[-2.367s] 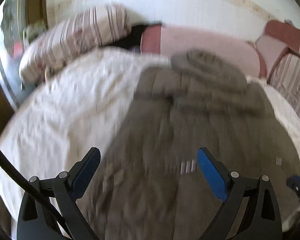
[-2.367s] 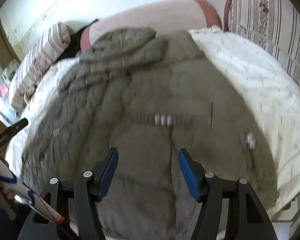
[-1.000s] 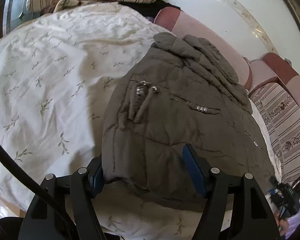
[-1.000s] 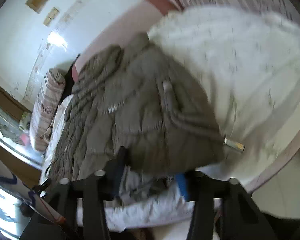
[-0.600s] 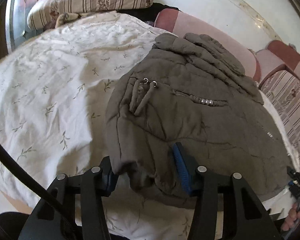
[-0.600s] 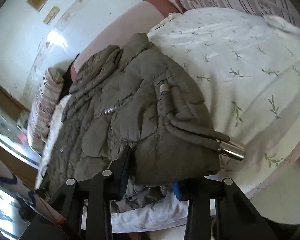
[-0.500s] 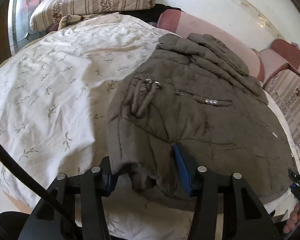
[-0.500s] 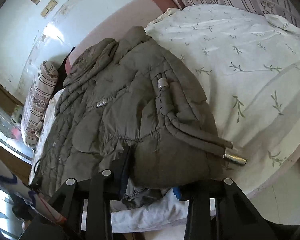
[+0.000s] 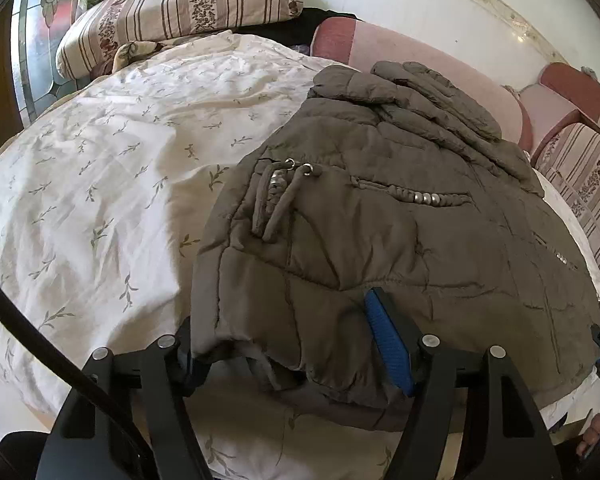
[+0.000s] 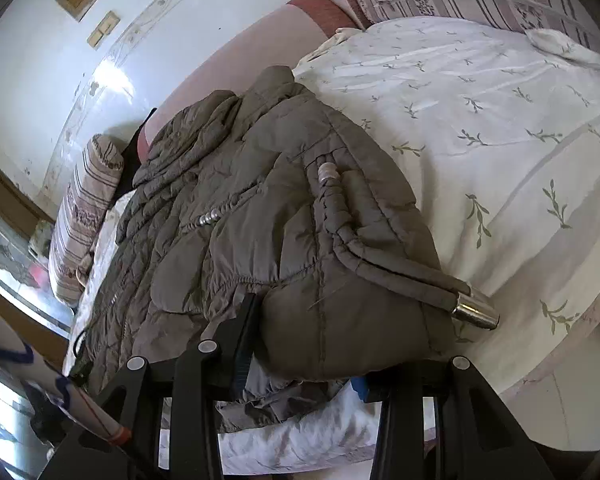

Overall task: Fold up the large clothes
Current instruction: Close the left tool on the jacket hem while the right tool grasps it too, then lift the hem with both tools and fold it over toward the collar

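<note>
A grey-brown padded jacket lies on the white leaf-print bedsheet, hood toward the pink headboard. Its near left hem corner sits between the fingers of my left gripper, whose jaws are opening; the blue pad shows against the fabric and the other finger is hidden behind the hem. In the right wrist view the jacket has its near right corner inside my right gripper. Those jaws are easing slightly open but still press the hem. A drawstring with a metal tip trails over that corner.
Striped pillows and a pink headboard stand at the bed's far side, with a striped cushion to the right. The bed edge runs just below both grippers. A hand shows at the right rim. A white marked stick is lower left.
My left jaws closed in on the jacket's hem corner and have since spread wider, and the bunched fabric has relaxed. My right gripper has kept its hold on the other corner.
</note>
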`<act>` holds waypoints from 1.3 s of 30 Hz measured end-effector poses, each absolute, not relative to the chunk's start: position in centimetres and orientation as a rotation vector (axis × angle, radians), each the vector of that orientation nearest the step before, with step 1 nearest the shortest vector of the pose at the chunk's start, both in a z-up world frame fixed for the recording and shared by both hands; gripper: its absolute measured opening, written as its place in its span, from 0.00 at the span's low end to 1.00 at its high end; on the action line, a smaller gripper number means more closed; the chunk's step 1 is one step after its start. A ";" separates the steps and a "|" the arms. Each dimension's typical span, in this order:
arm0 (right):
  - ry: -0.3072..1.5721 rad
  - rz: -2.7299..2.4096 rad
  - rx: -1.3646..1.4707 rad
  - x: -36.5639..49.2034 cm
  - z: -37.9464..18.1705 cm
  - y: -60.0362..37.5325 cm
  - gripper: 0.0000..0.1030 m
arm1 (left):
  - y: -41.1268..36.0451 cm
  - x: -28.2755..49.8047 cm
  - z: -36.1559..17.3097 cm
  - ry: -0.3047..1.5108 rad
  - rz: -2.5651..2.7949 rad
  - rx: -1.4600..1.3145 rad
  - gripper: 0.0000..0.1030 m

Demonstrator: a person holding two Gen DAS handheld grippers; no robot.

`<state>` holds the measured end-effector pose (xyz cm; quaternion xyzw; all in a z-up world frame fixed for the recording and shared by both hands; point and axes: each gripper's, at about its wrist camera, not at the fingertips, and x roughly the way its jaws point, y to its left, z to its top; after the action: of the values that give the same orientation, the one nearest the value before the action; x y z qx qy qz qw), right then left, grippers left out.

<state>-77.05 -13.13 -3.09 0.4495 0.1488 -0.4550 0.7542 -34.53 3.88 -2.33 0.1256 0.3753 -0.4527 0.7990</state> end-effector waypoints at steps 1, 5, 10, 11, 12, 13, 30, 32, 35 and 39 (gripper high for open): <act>0.319 -0.993 0.985 -77.2 -3.1 -13.1 0.42 | 3.9 -34.5 -2.3 0.805 -0.970 0.270 0.67; 0.316 -0.972 1.021 -77.5 -3.2 -13.4 0.42 | 3.8 -34.7 -2.3 0.801 -0.970 0.273 0.62; 0.334 -0.976 1.049 -77.5 -3.0 -13.7 0.42 | 3.9 -35.6 -1.7 0.752 -1.005 0.278 0.28; 0.336 -0.974 1.051 -77.5 -3.0 -13.8 0.41 | 3.9 -35.7 -1.6 0.745 -1.009 0.277 0.26; 0.331 -0.973 1.045 -77.5 -2.9 -13.7 0.27 | 3.9 -35.8 -1.6 0.741 -1.012 0.278 0.24; 0.320 -0.972 1.034 -77.5 -2.7 -13.6 0.21 | 3.9 -35.8 -1.5 0.736 -1.017 0.277 0.23; 0.287 -0.978 0.788 -77.6 3.3 -10.4 0.12 | 6.0 -38.1 1.6 0.597 -1.057 0.275 0.15; 0.285 -0.969 0.784 -77.9 3.7 -9.9 0.11 | 6.5 -38.3 1.8 0.603 -1.063 0.269 0.15; 0.294 -0.960 0.777 -78.5 4.3 -9.1 0.11 | 7.3 -38.8 2.3 0.601 -1.073 0.266 0.15; 0.306 -0.940 0.758 -79.5 5.4 -7.7 0.11 | 8.6 -39.4 3.1 0.602 -1.084 0.256 0.15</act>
<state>-79.48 -7.65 5.36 0.3548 0.1434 -0.4404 0.8122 -39.38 8.64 3.14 0.1194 0.2815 -0.5066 0.8062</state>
